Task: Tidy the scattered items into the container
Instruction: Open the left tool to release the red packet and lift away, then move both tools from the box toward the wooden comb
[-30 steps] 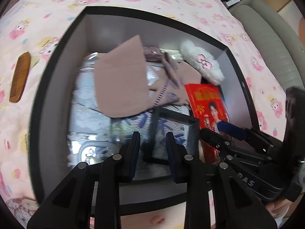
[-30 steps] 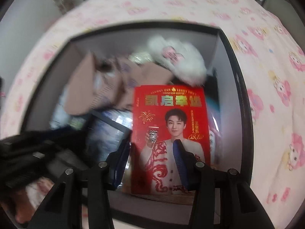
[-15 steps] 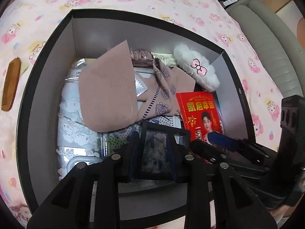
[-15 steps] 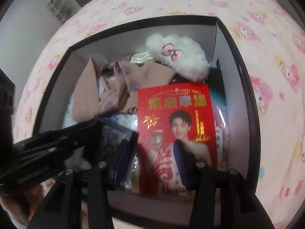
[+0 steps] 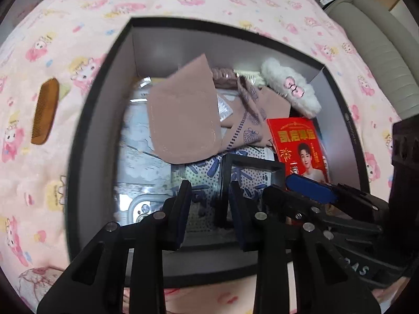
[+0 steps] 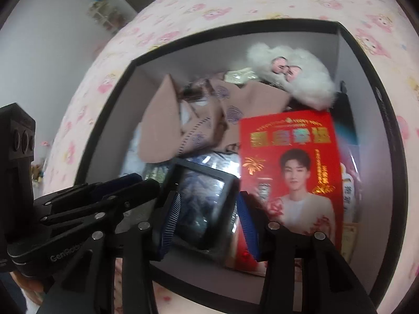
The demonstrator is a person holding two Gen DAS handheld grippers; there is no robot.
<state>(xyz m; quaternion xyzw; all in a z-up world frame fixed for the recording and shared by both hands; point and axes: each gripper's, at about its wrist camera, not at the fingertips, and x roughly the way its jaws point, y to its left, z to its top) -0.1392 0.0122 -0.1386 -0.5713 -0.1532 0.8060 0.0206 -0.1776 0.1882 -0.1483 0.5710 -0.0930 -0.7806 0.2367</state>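
Left wrist view, comb: a brown wooden comb point(image 5: 45, 110) lay on the pink bedspread point(image 5: 78, 26), outside the container and left of it.
Container: a black box point(image 5: 104, 83) with grey inner walls sat on the bed.
Inside, left to right: a beige cloth point(image 5: 183, 120), a black square frame point(image 5: 251, 172), a red card point(image 5: 296, 144) and, at the far wall, a white fluffy item point(image 5: 290, 91).
Left gripper point(image 5: 209, 204): the jaws were a little apart above the near wall; nothing was pressed between them, the frame lay behind the right finger.
Right wrist view, right gripper point(image 6: 207, 217): the jaws stood partly open over the frame point(image 6: 201, 196); I could not tell if the pads touched it.
Red card point(image 6: 290, 172): it rested just right of the frame.
Fluffy item point(image 6: 296, 78): far right corner.
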